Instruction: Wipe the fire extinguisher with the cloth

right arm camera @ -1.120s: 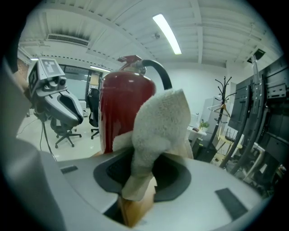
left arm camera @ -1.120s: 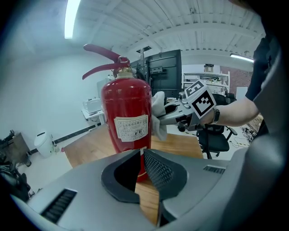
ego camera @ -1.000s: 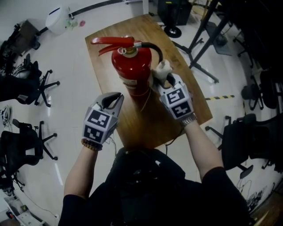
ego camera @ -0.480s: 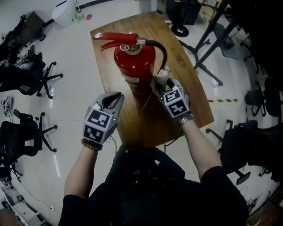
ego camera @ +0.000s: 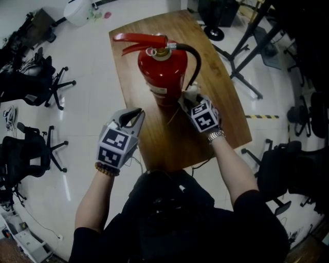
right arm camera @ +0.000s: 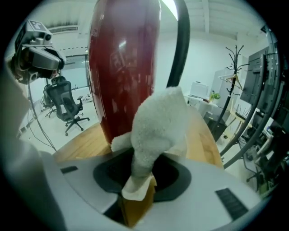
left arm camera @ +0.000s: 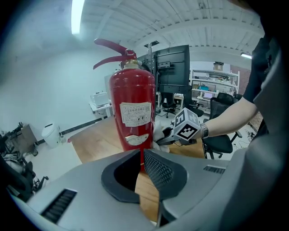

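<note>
A red fire extinguisher with a red lever and black hose stands upright on a wooden table. It also fills the right gripper view as a red extinguisher body and shows in the left gripper view as the extinguisher. My right gripper is shut on a white cloth and holds it against the lower right side of the cylinder. The cloth peeks out past the marker cube. My left gripper hangs shut and empty in front of the extinguisher, off its left side.
Black office chairs stand on the pale floor at the left. A white bin sits at the top left. Black stands and chair legs crowd the right side. The black hose runs down beside the cloth.
My right gripper has slid down the extinguisher's side with the cloth. My left gripper has stayed in place.
</note>
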{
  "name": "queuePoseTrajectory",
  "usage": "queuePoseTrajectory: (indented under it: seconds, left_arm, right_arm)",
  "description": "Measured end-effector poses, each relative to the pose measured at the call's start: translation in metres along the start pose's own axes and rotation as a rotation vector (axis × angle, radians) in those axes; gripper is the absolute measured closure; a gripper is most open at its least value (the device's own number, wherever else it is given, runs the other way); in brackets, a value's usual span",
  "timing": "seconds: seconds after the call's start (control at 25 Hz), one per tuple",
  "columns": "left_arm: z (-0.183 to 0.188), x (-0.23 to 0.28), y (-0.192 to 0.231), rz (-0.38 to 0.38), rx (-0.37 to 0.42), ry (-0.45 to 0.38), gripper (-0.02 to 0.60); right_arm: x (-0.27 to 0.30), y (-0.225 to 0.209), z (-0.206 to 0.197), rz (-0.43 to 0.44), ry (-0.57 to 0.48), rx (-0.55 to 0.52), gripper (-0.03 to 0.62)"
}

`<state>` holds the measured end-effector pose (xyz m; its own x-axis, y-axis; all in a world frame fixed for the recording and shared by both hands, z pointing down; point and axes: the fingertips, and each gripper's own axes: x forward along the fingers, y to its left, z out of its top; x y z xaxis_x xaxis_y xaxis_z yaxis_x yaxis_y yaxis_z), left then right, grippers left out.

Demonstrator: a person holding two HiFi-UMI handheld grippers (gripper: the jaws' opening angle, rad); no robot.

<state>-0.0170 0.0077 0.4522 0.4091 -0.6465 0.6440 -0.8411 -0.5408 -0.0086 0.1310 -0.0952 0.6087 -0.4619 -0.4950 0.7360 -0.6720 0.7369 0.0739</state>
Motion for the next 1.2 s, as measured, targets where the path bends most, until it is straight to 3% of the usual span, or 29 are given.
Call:
queuePoseTrajectory:
  seconds: [0.72, 1.2]
  left_arm:
    - [0.015, -0.021, 0.002, -0.101, 0.092, -0.063, 0.569]
    - [0.012, -0.049, -0.003, -0.160, 0.128, -0.140, 0.569]
  right_arm:
    - [0.020, -0.002, -0.026, -0.094, 0.163, 0.087, 0.453]
    - [-0.071, -0.004, 0.021, -0.240, 0.024, 0.096, 0.453]
